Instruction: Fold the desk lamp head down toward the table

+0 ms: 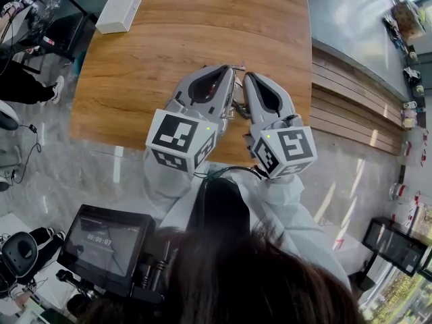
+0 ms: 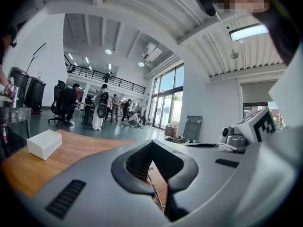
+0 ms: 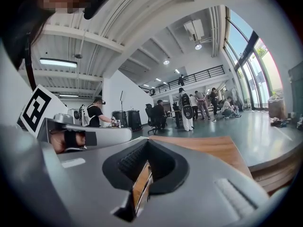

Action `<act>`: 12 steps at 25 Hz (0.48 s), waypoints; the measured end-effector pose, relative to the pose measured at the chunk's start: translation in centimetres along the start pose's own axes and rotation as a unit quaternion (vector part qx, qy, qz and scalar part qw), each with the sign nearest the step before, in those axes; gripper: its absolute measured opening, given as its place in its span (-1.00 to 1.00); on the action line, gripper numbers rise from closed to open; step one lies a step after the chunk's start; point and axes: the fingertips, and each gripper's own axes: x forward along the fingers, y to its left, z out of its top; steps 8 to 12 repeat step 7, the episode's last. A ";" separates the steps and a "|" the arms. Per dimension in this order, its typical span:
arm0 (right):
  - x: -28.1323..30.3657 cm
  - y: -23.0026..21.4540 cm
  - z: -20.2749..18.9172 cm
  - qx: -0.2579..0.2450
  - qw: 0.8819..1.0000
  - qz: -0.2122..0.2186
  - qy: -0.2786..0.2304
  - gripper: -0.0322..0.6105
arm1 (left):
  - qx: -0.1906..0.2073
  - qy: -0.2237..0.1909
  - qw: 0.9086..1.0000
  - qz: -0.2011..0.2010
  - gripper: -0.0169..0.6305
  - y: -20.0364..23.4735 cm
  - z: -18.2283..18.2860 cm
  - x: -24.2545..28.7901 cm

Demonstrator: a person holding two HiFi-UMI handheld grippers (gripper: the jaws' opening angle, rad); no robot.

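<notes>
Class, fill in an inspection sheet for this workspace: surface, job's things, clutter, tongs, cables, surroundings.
Surface: wooden table, grey floor around it.
Job's things: desk lamp, nothing seen.
Clutter: white box near the table's far left corner.
Tongs: left tongs and right tongs both shut, nothing held, side by side over the table's near part.
Cables: thin black cable on the floor left of the table.
Surroundings: open hall, people standing far off, glass doors, a screen beside the person.

I hold my left gripper and my right gripper side by side in front of me, almost level, tips close to each other. On both, the jaws are pressed fully together.
</notes>
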 end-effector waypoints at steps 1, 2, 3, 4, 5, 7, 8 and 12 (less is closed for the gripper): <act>0.0 0.0 0.0 0.001 1.000 0.001 0.001 -0.90 | -0.001 0.001 1.000 0.000 -0.94 0.0 -0.1 0.0; -0.1 0.1 0.0 0.001 1.000 0.001 0.001 -0.90 | -0.002 0.002 1.000 0.001 -0.94 0.0 -0.2 -0.1; -0.2 0.3 0.0 0.000 1.000 0.002 0.001 -0.90 | -0.002 0.002 1.000 0.002 -0.94 -0.1 -0.2 -0.3; -0.4 0.5 0.1 -0.001 1.000 0.002 0.001 -0.90 | -0.001 0.003 1.000 0.003 -0.94 -0.2 -0.1 -0.5; -0.6 0.7 0.2 -0.002 1.000 0.002 0.002 -0.90 | -0.001 0.002 1.000 0.004 -0.94 -0.3 -0.1 -0.8; -1.0 1.1 0.4 -0.005 1.000 0.002 0.003 -0.90 | 0.000 0.002 1.000 0.006 -0.94 -0.5 0.0 -1.3; -1.0 1.1 0.4 -0.005 1.000 0.002 0.003 -0.90 | 0.000 0.002 1.000 0.006 -0.94 -0.5 0.0 -1.3; -1.0 1.1 0.4 -0.005 1.000 0.002 0.003 -0.90 | 0.000 0.002 1.000 0.006 -0.94 -0.5 0.0 -1.3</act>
